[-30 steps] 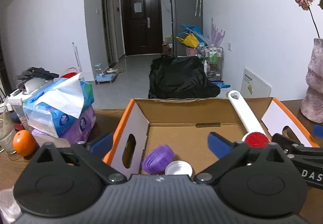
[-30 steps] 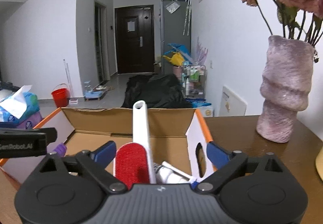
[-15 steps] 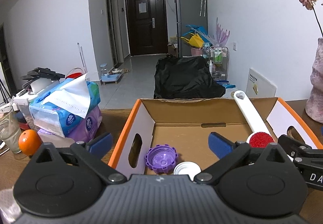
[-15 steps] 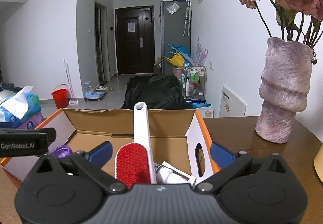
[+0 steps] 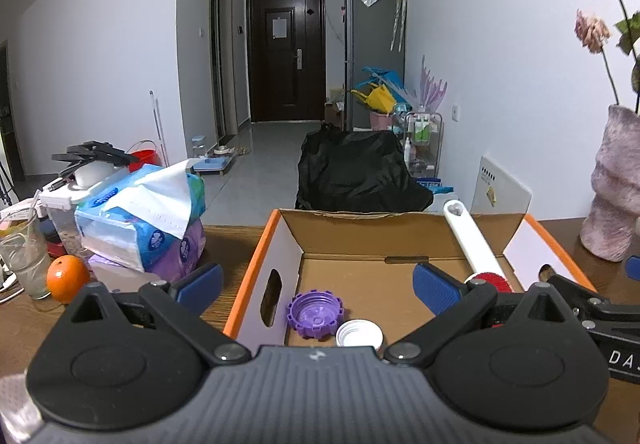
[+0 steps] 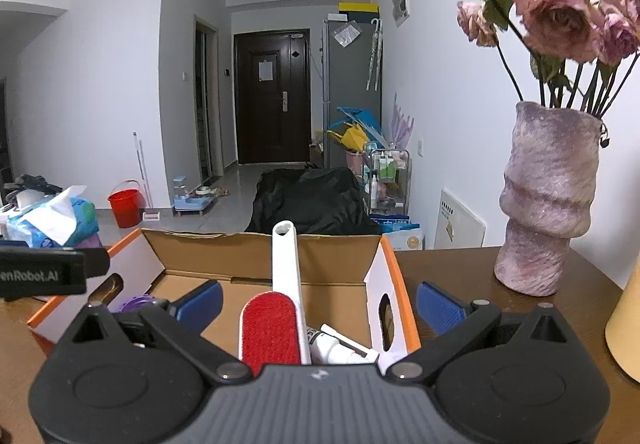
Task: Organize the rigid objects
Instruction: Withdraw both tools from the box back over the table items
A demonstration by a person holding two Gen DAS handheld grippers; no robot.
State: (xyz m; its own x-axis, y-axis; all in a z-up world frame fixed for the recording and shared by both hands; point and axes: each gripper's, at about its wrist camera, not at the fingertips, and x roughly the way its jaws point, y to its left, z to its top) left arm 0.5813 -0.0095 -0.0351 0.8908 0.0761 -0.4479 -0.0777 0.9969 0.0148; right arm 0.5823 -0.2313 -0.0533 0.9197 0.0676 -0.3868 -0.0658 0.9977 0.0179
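Observation:
An open cardboard box (image 5: pixel 352 228) with orange edges stands on the wooden table. Inside lie a purple cap (image 5: pixel 315 315), a white cap (image 5: pixel 359 333), a white-handled lint brush with a red pad (image 6: pixel 271 328) leaning on the far wall, and a small white tube (image 6: pixel 340 346). My left gripper (image 5: pixel 318 284) is open and empty, above the box's near left side. My right gripper (image 6: pixel 320 302) is open and empty, above the box's near right side. The brush also shows in the left wrist view (image 5: pixel 474 244).
Tissue packs (image 5: pixel 148 220), an orange (image 5: pixel 67 278) and a glass (image 5: pixel 24 264) stand left of the box. A purple vase with dried roses (image 6: pixel 548 200) stands to the right. A yellowish object (image 6: pixel 626 324) is at the far right edge.
Both grippers have risen and drawn back a little from the box, so more of the caps and brush shows. Both stay open and empty.

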